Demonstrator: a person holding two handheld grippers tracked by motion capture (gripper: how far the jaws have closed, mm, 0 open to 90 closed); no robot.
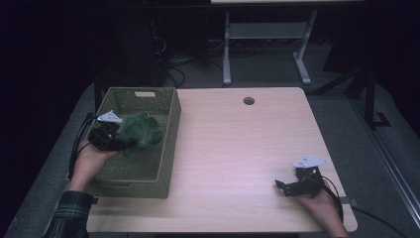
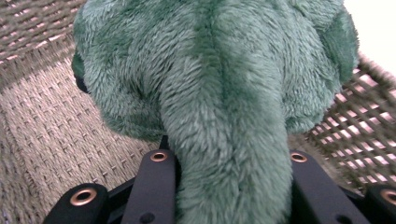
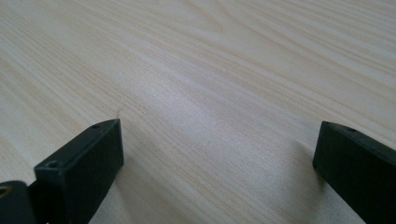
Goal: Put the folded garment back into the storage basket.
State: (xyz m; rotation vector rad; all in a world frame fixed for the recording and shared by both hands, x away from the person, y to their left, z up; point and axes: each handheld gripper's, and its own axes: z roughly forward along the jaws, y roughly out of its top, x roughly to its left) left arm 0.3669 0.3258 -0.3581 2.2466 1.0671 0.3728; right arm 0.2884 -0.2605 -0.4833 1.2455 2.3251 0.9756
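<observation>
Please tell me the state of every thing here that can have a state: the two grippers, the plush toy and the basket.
left gripper: shut on the green plush toy, over the basket.
green plush toy: held by one narrow part, inside the basket's rim; whether it touches the bottom I cannot tell.
woven basket: upright on the table, open on top.
right gripper: open, nothing between its jaws, low over the bare table.

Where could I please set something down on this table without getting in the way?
The bare wood between the basket and the right gripper is free, up to the cable hole. It is crowded at the left, where the left gripper holds the green plush toy over the basket.
</observation>
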